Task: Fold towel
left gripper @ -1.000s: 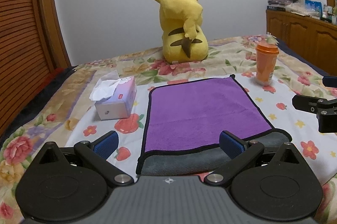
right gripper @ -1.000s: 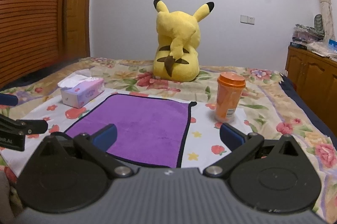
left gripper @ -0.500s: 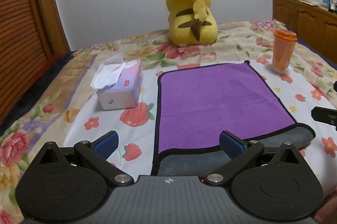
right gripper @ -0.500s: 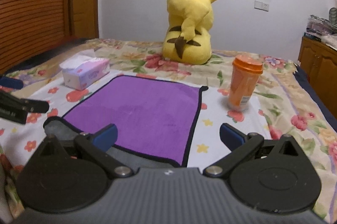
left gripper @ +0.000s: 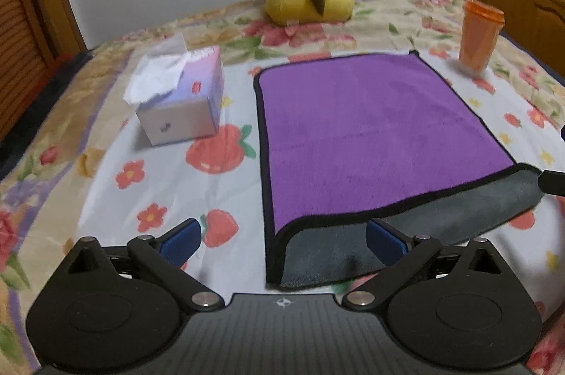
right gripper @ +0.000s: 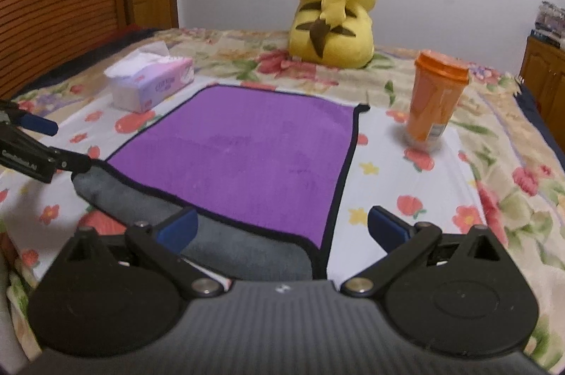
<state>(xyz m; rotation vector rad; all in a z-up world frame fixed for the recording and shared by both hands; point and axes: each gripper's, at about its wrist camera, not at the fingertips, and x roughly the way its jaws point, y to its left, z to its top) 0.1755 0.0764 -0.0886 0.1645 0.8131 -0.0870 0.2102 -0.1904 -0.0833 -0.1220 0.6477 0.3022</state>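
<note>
One tissue box [left gripper: 183, 99] with white tissue sticking out of its top and one lidded orange cup [right gripper: 436, 101], contents not visible, stand on the floral bedspread [left gripper: 106, 170] on either side of the single purple towel [left gripper: 367, 135], which lies flat with its near edge turned back to show grey. One yellow plush toy [right gripper: 333, 0] sits behind it. The left gripper [left gripper: 282, 239] and right gripper [right gripper: 280, 226] hang low over the towel's near corners, both with jaws spread wide and holding nothing.
</note>
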